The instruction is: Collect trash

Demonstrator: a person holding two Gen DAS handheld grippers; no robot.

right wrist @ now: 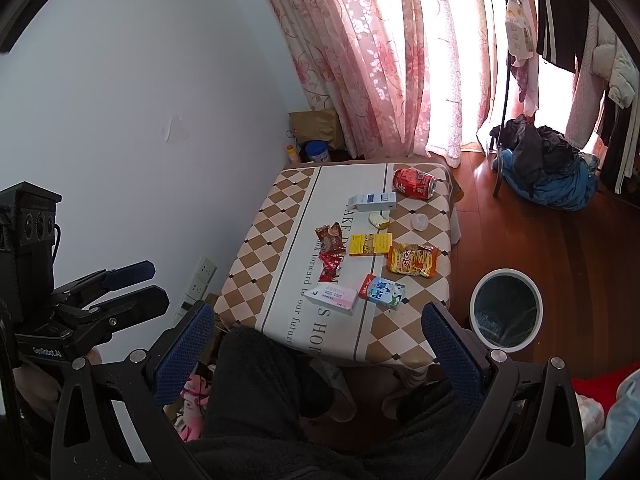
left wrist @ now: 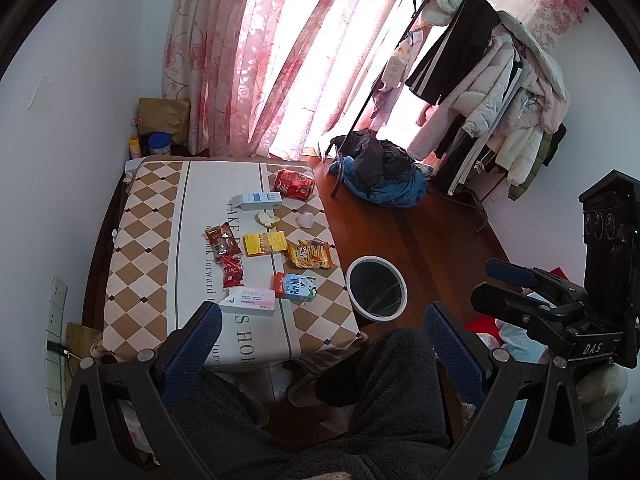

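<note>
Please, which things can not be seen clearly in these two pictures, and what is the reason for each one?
- Trash bin contents: both views show only a dark inside.
- Small print on the pink-white carton: too small in both views.
- White round item by the apple core: too small and pale to identify.
- Floor under the table: hidden by the tabletop and the person's dark clothing.

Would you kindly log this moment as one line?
stage: start | left claw: open | right claw: open | trash on table | bin beside table

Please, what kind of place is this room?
Probably a bedroom in a home: a clothes rack full of coats, pink floral curtains at the window, and a small cloth-covered table strewn with snack trash.
</note>
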